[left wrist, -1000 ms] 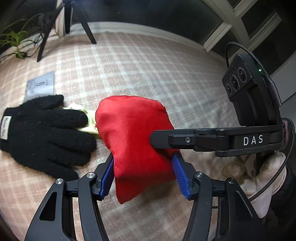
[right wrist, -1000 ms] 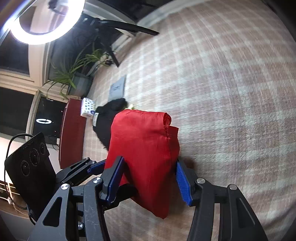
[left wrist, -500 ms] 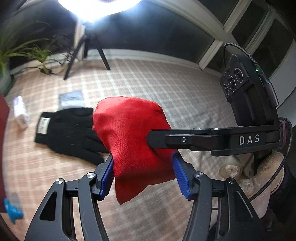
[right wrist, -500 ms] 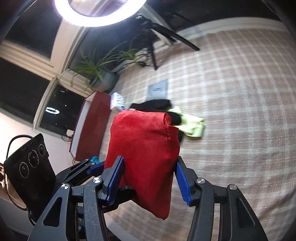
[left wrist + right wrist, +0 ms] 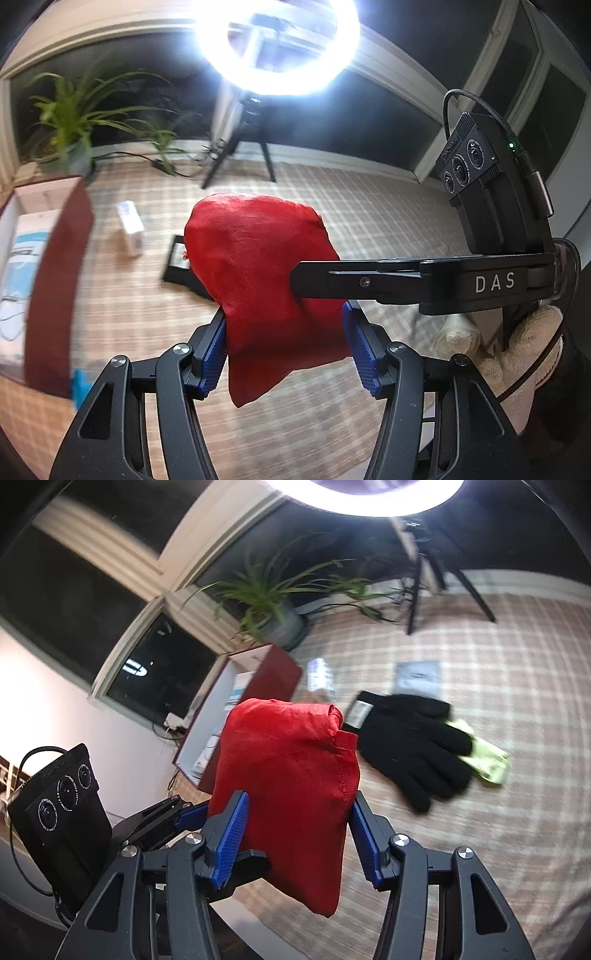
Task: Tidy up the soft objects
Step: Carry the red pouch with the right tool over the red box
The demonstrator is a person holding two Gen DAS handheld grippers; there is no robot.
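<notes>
A red fabric pouch hangs above the plaid surface, held by both tools. My left gripper is shut on its lower part, blue pads pressing both sides. My right gripper is shut on the same pouch; its black finger crosses in from the right in the left wrist view. A gloved hand holds that tool. Below and behind, a black knit glove lies flat, partly over a yellow-green cloth.
An open dark red box with a white inside stands at the left, also seen as the box. A small white pack and a grey packet lie on the plaid. A ring light on a tripod and a potted plant stand at the back.
Both grippers have risen together with the red pouch and tipped upward. The glove and yellow-green cloth stayed on the surface and dropped away. The red box and ring light came into view.
</notes>
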